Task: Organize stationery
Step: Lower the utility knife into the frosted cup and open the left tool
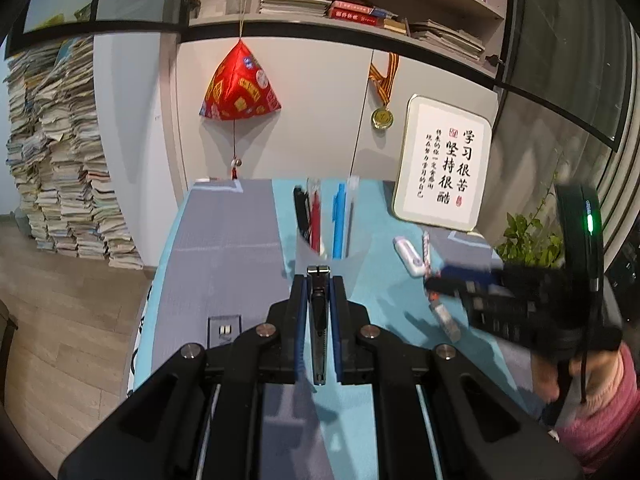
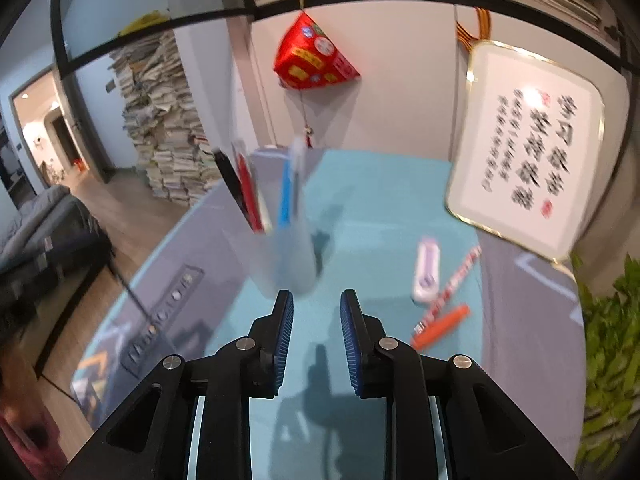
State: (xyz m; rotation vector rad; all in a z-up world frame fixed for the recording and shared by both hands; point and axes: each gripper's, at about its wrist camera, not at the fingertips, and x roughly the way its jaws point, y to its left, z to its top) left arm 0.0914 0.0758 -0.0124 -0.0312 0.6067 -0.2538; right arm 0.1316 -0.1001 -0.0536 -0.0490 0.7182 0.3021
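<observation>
A translucent pen cup [image 1: 320, 246] [image 2: 280, 268] holds black, red, blue and clear pens on the teal desk mat [image 1: 372, 240]. My left gripper [image 1: 318, 280] is just in front of the cup, shut on a slim black metal-tipped tool [image 1: 319, 312]. To the right lie a white correction tape [image 1: 408, 254] [image 2: 427, 276], a red-and-white patterned pen [image 1: 426, 250] [image 2: 458, 278] and an orange marker [image 2: 442, 325]. My right gripper [image 2: 316, 302] [image 1: 440, 284] hovers above the mat between cup and loose items. It is open, with nothing between its jaws. Its view is motion-blurred.
A framed calligraphy board [image 1: 444, 164] [image 2: 528, 152] leans against the wall at the back right. A green plant [image 1: 528, 236] stands at the right edge. A control panel [image 1: 224, 330] sits near the desk's left edge. Stacked books [image 1: 60, 160] stand on the floor.
</observation>
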